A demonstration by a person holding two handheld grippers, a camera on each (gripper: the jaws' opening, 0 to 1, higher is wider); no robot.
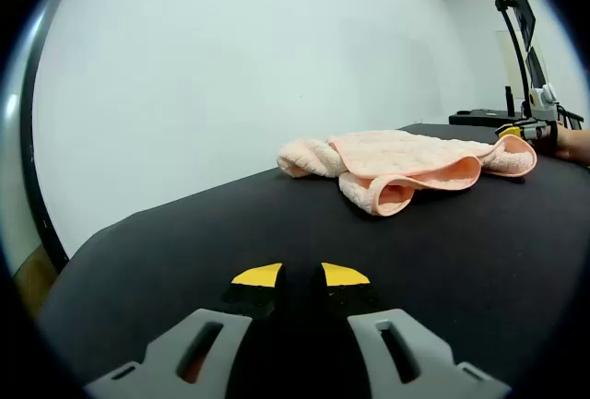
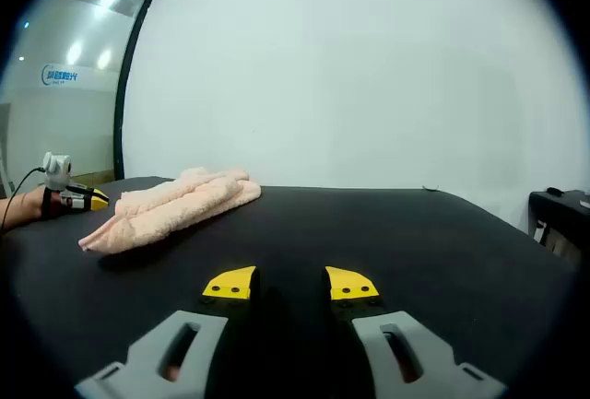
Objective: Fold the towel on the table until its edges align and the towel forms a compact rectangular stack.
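Wall: plain white wall (image 1: 230,76), smooth and matte, behind the bench.
Bench: wide black bench (image 1: 184,261) with a flat, faintly textured matte top and a rounded far edge.
Towel: soft peach-pink terry towel (image 1: 406,167), (image 2: 175,204), plush and nubby, lying loosely bunched on the bench with thick rolled hems; one fold curls open toward the left gripper view, edges not aligned.
Left gripper: grey plastic left gripper (image 1: 300,275) with yellow-tipped jaws set slightly apart, released, low over bare bench, well short of the towel.
Right gripper: matching grey right gripper (image 2: 290,283), yellow tips parted, holding nothing, apart from the towel.
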